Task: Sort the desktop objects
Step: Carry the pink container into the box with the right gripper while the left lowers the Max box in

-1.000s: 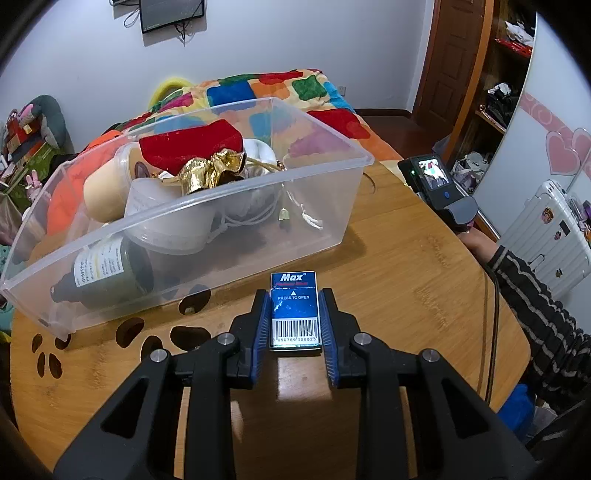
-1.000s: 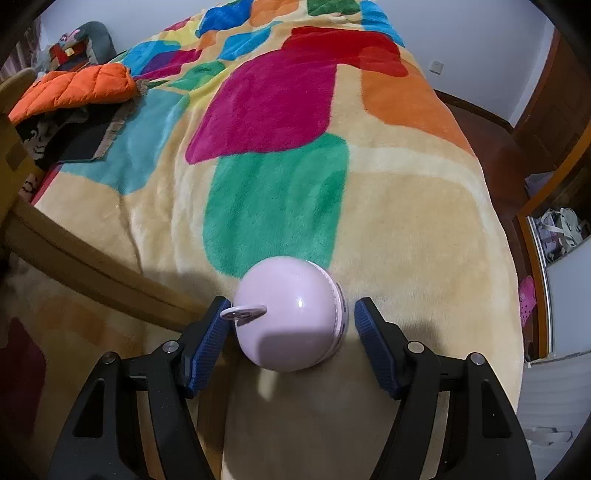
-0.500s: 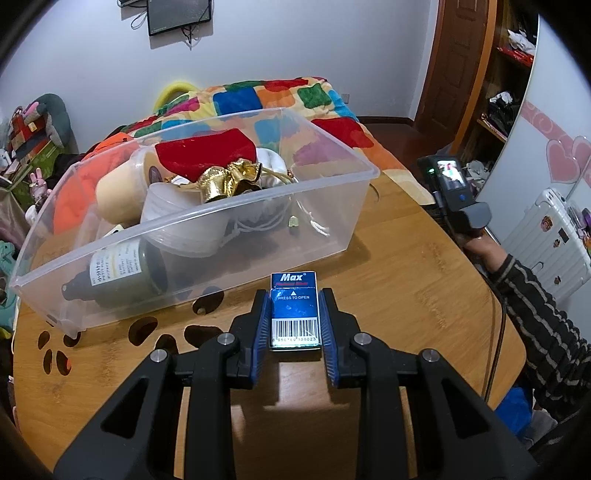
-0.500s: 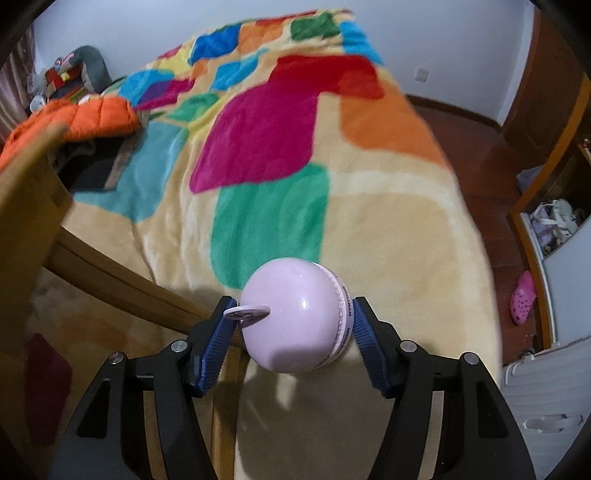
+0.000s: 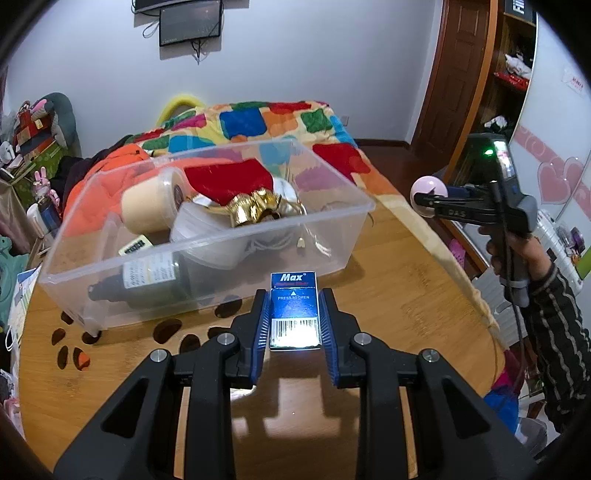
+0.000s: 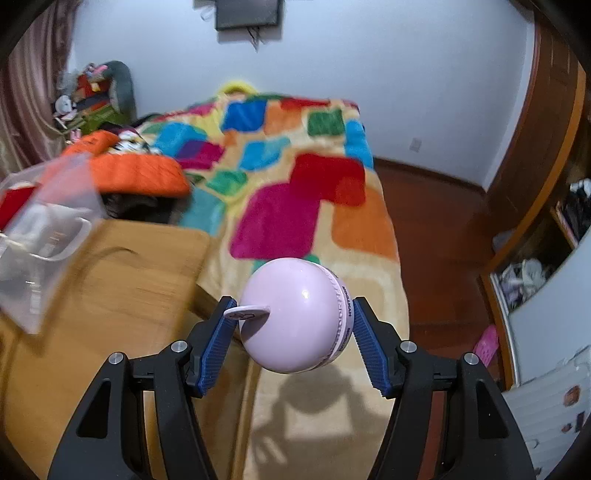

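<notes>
One blue box (image 5: 294, 309) is clamped between the left tongs (image 5: 294, 325) above the wooden surface (image 5: 388, 295), just in front of one clear bin (image 5: 207, 236); one pink ball (image 6: 295, 317) is gripped by the right tongs (image 6: 291, 332), held in the air off the surface's right edge, over the bed (image 6: 295, 192); inside the bin are seen one dark bottle (image 5: 147, 280), one cream jar (image 5: 147, 203), one red cloth (image 5: 229, 179), one gold ornament (image 5: 255, 206); one screen (image 5: 190, 22) is mounted on the pale wall.
</notes>
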The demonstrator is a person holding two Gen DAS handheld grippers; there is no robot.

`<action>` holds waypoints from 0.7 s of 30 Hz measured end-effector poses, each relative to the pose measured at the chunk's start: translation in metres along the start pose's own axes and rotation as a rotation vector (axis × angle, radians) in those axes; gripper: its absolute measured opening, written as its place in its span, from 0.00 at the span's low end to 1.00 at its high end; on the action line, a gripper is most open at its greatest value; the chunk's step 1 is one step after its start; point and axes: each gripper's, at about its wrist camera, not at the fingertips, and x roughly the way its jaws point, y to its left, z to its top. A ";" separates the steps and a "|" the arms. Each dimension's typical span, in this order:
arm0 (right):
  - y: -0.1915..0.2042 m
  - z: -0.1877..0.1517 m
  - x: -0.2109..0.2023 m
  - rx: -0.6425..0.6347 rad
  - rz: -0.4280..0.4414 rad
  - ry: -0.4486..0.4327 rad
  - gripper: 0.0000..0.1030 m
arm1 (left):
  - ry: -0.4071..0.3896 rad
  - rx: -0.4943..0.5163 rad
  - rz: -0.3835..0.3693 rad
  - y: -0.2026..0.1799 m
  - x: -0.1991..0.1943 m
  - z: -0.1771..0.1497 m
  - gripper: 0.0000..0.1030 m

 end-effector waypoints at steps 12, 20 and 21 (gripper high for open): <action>0.067 0.020 -0.086 -0.074 0.101 -0.135 0.58 | -0.077 0.032 -0.054 0.017 -0.031 0.018 0.26; 0.112 0.032 -0.110 -0.127 0.124 -0.169 0.58 | -0.119 0.047 -0.082 0.041 -0.040 0.030 0.26; 0.120 0.036 -0.112 -0.133 0.123 -0.175 0.58 | -0.121 0.045 -0.096 0.047 -0.040 0.032 0.26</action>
